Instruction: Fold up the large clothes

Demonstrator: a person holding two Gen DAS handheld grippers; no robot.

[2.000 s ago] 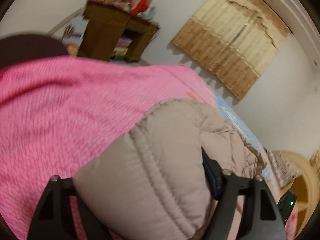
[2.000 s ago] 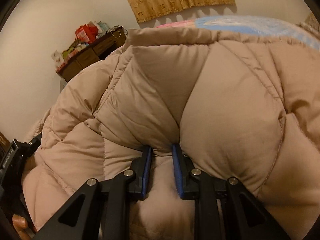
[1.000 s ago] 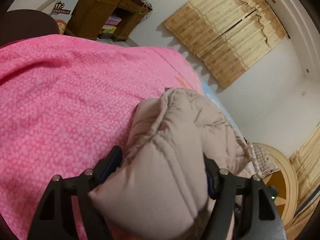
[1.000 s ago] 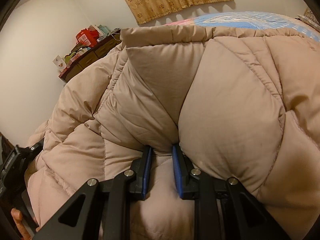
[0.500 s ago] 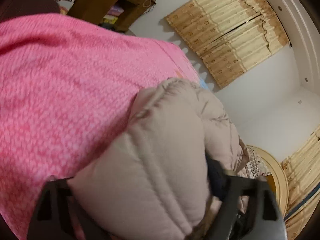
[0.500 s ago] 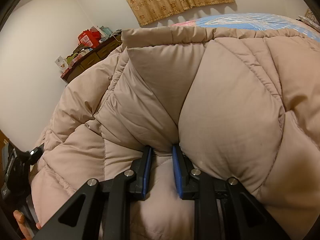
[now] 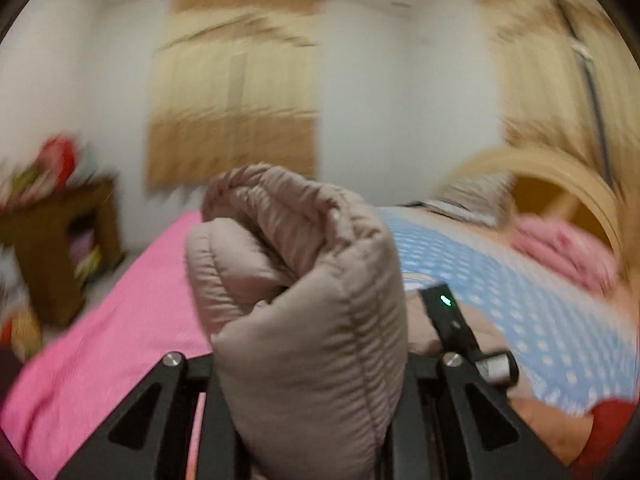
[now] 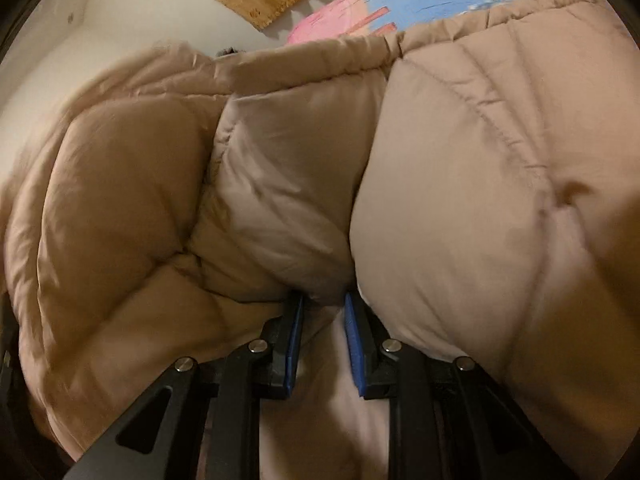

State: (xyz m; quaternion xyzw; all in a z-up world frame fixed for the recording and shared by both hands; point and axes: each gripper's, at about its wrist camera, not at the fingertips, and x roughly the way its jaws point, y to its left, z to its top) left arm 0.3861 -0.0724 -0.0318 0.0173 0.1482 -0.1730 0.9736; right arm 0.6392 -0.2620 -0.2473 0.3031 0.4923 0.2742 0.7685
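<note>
Jacket (image 7: 304, 320) bunched in my left gripper (image 7: 310, 364), fingers just closing on it; right gripper (image 8: 322, 320) clamped on jacket too.

left gripper (image 7: 312, 364): black angled arms, triangular cut-outs, silver screws
right gripper (image 8: 322, 336): black arms, blue pads (image 8: 295, 336), silver screws
sleeve (image 7: 604, 428): red
device (image 7: 448, 312): black bar, green light

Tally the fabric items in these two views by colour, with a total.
Beige: 1, the puffer jacket
Pink: 2, the bedspread and the bundle near the headboard
Blue dotted: 1, the sheet
Total: 4
</note>
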